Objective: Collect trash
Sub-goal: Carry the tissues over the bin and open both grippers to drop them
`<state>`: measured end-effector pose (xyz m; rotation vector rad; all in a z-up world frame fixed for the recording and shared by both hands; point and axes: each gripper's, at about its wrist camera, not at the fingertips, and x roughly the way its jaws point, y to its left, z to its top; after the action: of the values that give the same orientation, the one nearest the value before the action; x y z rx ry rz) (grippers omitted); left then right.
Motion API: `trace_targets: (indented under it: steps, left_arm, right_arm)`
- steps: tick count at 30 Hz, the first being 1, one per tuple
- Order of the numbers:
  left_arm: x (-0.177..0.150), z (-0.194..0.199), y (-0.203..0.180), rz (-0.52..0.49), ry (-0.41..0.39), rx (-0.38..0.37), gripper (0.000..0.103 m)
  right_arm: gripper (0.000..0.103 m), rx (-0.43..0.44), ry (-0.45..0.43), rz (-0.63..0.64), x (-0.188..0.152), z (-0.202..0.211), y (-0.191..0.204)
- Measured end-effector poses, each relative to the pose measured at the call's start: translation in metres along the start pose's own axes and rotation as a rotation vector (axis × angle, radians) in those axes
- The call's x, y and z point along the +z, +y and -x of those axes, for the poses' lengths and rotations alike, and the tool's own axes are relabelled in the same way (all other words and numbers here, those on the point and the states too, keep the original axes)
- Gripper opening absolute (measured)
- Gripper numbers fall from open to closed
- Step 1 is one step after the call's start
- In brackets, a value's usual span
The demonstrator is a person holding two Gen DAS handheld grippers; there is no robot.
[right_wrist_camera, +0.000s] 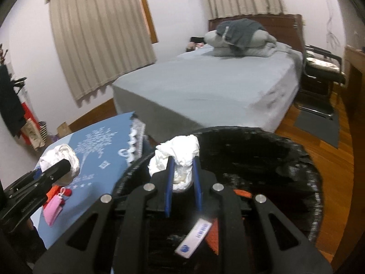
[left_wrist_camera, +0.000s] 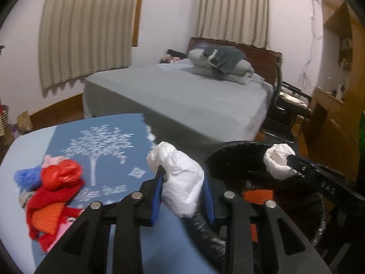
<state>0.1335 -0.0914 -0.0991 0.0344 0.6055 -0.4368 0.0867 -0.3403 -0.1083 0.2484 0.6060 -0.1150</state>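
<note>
Clearly both tongs are loaded and the step in hand is the drop into the bin. Farthest left, a heap of red, orange and pink scraps (left_wrist_camera: pixel 54 196) lies on the blue table mat (left_wrist_camera: pixel 100 141), not yet gathered. Next, the left gripper (left_wrist_camera: pixel 182 194) pinches a crumpled white tissue (left_wrist_camera: pixel 180 178) between its blue pads; it hangs over the table's edge, just beside the black bin (left_wrist_camera: pixel 230 155) and not yet above its mouth. Further right, the right gripper (right_wrist_camera: pixel 183 178) is pressed onto a second white tissue wad (right_wrist_camera: pixel 178 157), held over the bin's rim (right_wrist_camera: pixel 296 150), with orange litter (right_wrist_camera: pixel 243 193) already lying inside. Next, I judge, the right tongs need only spread to let their wad fall; the left must travel rightward over the opening before releasing, then return for the coloured heap.
</note>
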Motion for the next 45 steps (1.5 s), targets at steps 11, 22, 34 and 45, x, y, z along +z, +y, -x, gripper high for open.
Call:
trace_targets:
  steps: [11, 22, 34, 45]
  left_arm:
    - [0.008, -0.036, -0.059, -0.079, 0.048, -0.127, 0.032]
    - [0.000, -0.035, -0.059, -0.053, 0.068, -0.156, 0.080]
    - [0.000, -0.013, 0.014, 0.028, 0.007, 0.036, 0.096]
    - [-0.007, 0.023, 0.109, 0.079, -0.054, 0.233, 0.096]
  right_arm:
    - [0.016, -0.080, 0.010, -0.057, -0.002, -0.007, -0.040]
    - [0.071, -0.173, -0.039, -0.102, -0.003, 0.001, -0.060]
    - [0.096, -0.148, -0.054, -0.034, -0.003, -0.006, -0.014]
    - [0.096, 0.034, -0.032, 0.099, -0.004, -0.034, 0.089]
